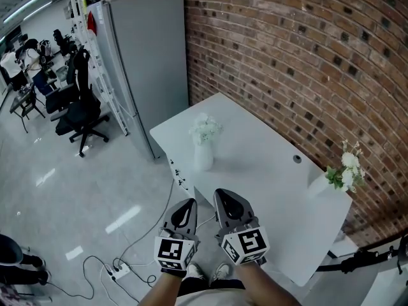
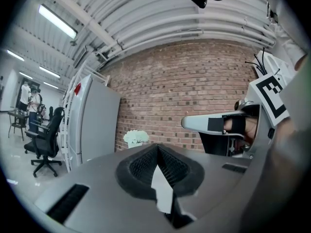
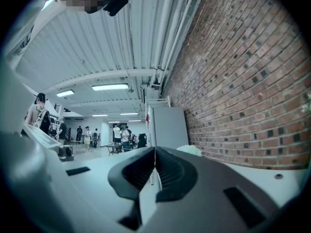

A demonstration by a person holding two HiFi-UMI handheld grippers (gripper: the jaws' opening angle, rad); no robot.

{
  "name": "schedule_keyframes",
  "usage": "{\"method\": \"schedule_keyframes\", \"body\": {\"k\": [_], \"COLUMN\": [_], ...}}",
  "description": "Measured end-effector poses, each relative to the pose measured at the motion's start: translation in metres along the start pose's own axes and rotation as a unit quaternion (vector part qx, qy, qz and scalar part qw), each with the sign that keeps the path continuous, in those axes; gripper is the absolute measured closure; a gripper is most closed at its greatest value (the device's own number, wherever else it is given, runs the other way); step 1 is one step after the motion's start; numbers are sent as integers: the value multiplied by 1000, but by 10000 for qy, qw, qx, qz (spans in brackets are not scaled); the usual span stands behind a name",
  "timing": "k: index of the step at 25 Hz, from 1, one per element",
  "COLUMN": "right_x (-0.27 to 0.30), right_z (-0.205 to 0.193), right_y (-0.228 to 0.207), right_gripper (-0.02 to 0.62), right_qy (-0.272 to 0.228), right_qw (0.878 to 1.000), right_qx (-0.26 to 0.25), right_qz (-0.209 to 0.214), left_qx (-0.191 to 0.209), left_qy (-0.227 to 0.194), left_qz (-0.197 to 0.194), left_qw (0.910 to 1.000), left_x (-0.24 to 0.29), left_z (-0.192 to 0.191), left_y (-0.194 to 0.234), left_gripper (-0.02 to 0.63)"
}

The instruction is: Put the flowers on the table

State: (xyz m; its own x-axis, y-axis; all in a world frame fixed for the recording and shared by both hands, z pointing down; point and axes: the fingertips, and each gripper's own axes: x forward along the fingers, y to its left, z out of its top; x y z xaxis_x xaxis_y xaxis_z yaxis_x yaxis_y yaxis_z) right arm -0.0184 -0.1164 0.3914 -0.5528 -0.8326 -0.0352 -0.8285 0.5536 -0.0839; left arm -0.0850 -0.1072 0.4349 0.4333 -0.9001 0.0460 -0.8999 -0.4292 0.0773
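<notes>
I face a red brick wall [image 1: 306, 56] that runs along my right side. A tall grey cabinet [image 1: 150, 56] stands by it, just past the far end of a white table [image 1: 268, 171]. The pale, glossy floor [image 1: 70, 190] catches glints from the strip lights [image 3: 112, 87] overhead. Black office chairs [image 1: 80, 110] sit far to the left. A power strip [image 1: 119, 271] with trailing cables lies near my feet.

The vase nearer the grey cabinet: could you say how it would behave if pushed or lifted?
The vase is tall and narrow with flowers on top, so a high push would probably tip it. Its smooth surface may be slippery, possibly fragile. Standing near the table edge, it could fall.
</notes>
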Motion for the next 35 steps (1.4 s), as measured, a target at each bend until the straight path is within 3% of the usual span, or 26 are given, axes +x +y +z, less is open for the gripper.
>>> {"method": "schedule_keyframes", "body": {"k": [35], "right_x": [13], "right_z": [-1], "right_y": [-3], "right_gripper": [578], "right_qy": [63], "right_qw": [9999], "right_qx": [-148], "right_qz": [32], "left_qx": [59], "left_qy": [19], "left_qz": [-167], "left_qw": [9998], "left_x": [18], "left_z": [0], "left_y": [0], "left_gripper": [598]}}
